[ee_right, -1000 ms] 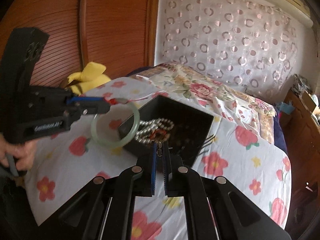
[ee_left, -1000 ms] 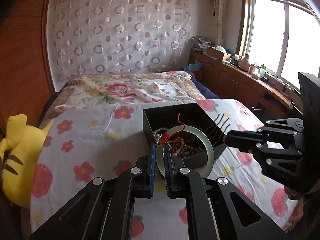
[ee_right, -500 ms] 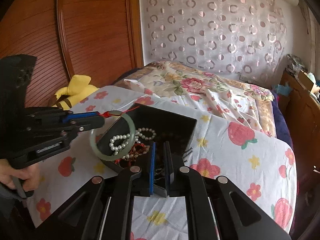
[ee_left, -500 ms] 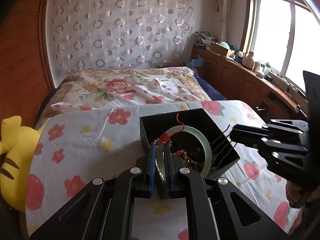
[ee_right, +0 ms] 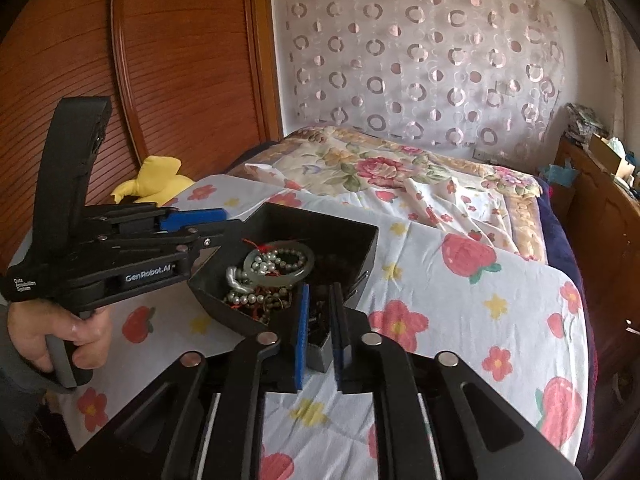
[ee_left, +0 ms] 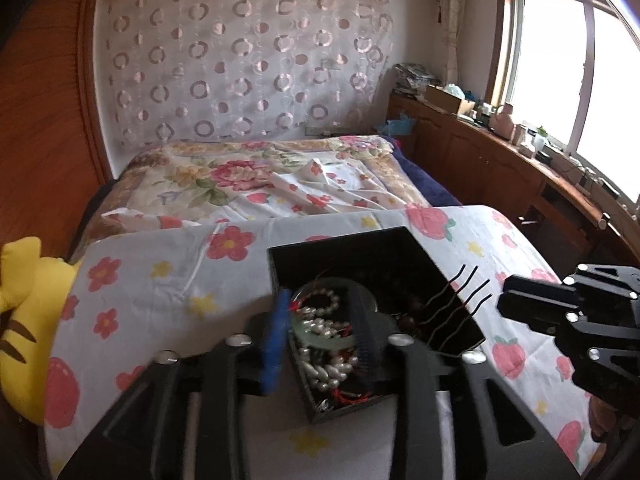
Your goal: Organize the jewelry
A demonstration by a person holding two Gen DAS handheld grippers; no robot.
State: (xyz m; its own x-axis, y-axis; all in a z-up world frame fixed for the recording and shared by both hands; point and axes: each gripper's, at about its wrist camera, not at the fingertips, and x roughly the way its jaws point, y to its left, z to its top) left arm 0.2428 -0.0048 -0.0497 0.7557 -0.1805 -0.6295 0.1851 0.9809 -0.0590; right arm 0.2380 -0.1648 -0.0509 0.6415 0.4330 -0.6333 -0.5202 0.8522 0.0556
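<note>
A black jewelry box (ee_left: pixel 404 245) (ee_right: pixel 360 240) sits on a flowered cloth. Inside lie a pale green jade bangle (ee_right: pixel 280 276) (ee_left: pixel 320 338) with a red cord, white pearl strands (ee_left: pixel 320 364) (ee_right: pixel 240 300) and dark beads. My left gripper (ee_left: pixel 320 312) (ee_right: pixel 212 226) is open over the box's near-left edge, the bangle lying between and below its fingers. My right gripper (ee_right: pixel 319 308) (ee_left: pixel 520 300) is open a little, its fingertips straddling the box's near wall. Several black hairpins (ee_left: pixel 456 300) rest on the box's right edge.
A yellow plush toy (ee_left: pixel 20 312) (ee_right: pixel 152 180) lies at the cloth's left edge by the wooden headboard. A floral quilt (ee_left: pixel 260 176) covers the bed behind. A wooden cabinet (ee_left: pixel 500 168) with clutter runs under the window at right.
My left gripper opened and let the jade bangle drop into the box on the pearls. My right gripper opened slightly and came closer to the box.
</note>
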